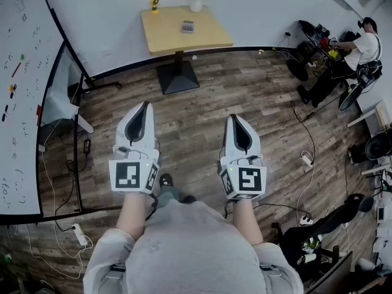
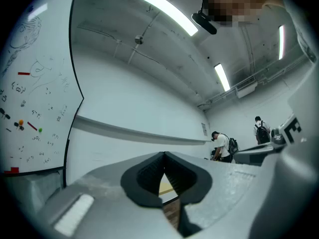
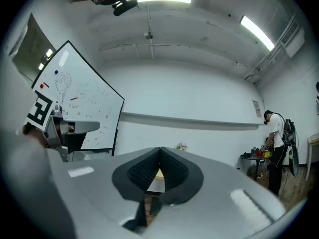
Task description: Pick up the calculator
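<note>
Closest to the lens, a person's grey-shirted torso [image 1: 184, 250] and bare forearms fill the bottom of the head view. Each hand holds a gripper out over a wood-plank floor [image 1: 202, 103]. Both the left gripper [image 1: 145, 105] and the right gripper [image 1: 236, 117] have their jaws pressed together with nothing between them. Each gripper view shows the black pads meeting at a point.

The calculator [image 1: 187, 26], small and dark, lies flat near the middle of a square light-wood table [image 1: 162, 32], well ahead of both grippers. Behind it, at the table's far edge, stand a white vase of flowers [image 1: 196, 2] and a small yellow object [image 1: 154, 3]. A whiteboard [image 1: 21, 72] with scattered markings stands at the left. At far right another person [image 1: 364, 46] is among equipment and cables.
</note>
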Demonstrator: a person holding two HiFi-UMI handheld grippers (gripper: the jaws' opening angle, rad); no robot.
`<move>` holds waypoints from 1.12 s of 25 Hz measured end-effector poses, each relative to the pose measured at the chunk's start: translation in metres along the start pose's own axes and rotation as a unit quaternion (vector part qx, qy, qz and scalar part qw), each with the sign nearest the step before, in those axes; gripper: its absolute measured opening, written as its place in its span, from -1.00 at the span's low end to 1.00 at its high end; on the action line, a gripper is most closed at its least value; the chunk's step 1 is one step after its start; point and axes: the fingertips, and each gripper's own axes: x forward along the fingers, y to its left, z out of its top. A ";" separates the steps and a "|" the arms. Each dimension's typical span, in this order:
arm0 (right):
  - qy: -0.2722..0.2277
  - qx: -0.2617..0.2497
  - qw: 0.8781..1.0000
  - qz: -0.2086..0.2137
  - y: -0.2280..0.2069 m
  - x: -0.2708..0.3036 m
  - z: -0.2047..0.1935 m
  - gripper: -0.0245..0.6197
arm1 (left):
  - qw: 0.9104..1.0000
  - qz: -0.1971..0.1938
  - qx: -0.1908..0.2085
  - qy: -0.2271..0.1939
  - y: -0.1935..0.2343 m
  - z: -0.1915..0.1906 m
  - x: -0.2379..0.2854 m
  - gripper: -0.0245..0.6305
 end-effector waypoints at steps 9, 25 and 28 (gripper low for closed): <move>-0.002 0.000 1.000 -0.002 -0.002 0.003 0.000 -0.92 | 1.000 0.000 -0.002 -0.001 0.001 0.001 0.005 -0.91; -0.020 0.011 1.000 -0.014 -0.010 0.057 0.002 -0.92 | 1.000 -0.007 0.001 -0.008 0.030 -0.004 0.054 -0.91; -0.023 0.012 1.000 -0.015 -0.011 0.072 0.003 -0.92 | 1.000 -0.009 0.002 -0.011 0.039 -0.005 0.068 -0.91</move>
